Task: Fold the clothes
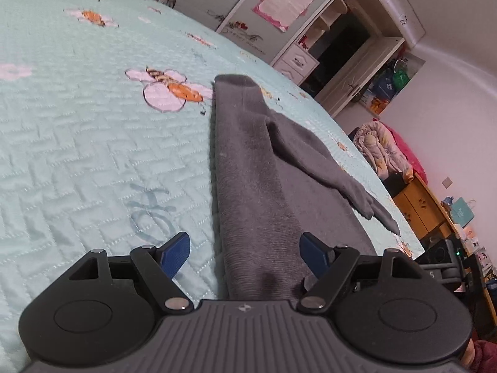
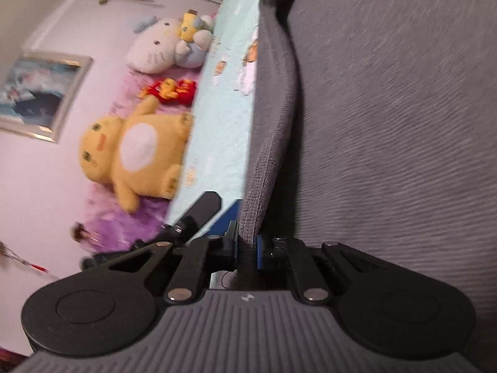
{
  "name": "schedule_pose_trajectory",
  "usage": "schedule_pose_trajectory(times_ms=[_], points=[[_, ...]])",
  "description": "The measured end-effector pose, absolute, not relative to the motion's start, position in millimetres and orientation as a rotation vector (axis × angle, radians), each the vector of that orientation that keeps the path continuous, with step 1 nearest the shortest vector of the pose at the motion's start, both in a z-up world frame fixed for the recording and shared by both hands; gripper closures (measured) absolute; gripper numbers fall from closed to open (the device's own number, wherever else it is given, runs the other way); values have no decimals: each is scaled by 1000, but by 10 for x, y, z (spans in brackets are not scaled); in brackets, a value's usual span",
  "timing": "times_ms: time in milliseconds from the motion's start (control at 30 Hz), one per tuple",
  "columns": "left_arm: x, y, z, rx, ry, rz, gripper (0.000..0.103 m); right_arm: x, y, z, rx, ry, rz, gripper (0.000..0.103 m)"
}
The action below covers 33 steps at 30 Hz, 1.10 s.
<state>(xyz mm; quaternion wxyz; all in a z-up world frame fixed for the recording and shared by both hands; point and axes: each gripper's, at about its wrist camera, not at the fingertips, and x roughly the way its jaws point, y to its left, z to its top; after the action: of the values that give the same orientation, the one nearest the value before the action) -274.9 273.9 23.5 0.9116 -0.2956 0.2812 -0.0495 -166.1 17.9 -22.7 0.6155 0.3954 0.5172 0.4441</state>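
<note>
A grey knit garment lies on the mint quilted bedspread, folded into a long strip with a sleeve trailing to the right. My left gripper is open, its blue pads either side of the strip's near end, just above it. In the right wrist view the same grey garment fills the right side. My right gripper is shut on its ribbed hem edge, which runs up from between the pads. The view is rolled sideways and blurred.
A wardrobe and drawers stand beyond the bed's far edge; bundled bedding and a wooden cabinet are at right. Plush toys, a yellow one and a white one, sit past the bedspread.
</note>
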Motion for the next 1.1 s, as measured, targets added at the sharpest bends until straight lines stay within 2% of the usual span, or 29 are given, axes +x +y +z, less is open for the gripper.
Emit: schedule_pose_trajectory(times_ms=[33,333,433,467,500,567,700,767,867,900,933,1100], points=[[-2750,2739,247,-600,573,-95,23,-1664,194,-262,947,1192,1040,94],[-2711,2511,153,-426,611,-72,21,-1717,400,-87,566,1132,1016,97],[-2721,2465,221,-390,596,-76,20,-1753,380,-31,573,1158,1005,90],[-2729,2469,256,-395,587,-80,20,-1777,343,5,572,1158,1009,84],[-2738,2473,290,-399,577,-85,21,-1796,296,39,574,1155,1011,73],[-2755,2480,359,-409,557,-93,22,-1787,94,89,610,1116,996,64],[-2789,2496,497,-428,518,-109,26,-1768,-311,190,680,1037,966,64],[-2742,2425,532,-433,525,-179,33,-1761,-504,227,716,1002,951,65],[-2615,2268,435,-425,595,-272,60,-1841,-508,-32,796,1066,987,78],[-2560,2230,330,-428,640,-272,67,-1884,-473,-130,790,1095,995,86],[-2517,2210,191,-442,687,-250,77,-1945,-440,-219,732,1119,984,103],[-2566,2162,169,-393,673,-219,76,-2102,-440,-180,605,1113,1019,103]])
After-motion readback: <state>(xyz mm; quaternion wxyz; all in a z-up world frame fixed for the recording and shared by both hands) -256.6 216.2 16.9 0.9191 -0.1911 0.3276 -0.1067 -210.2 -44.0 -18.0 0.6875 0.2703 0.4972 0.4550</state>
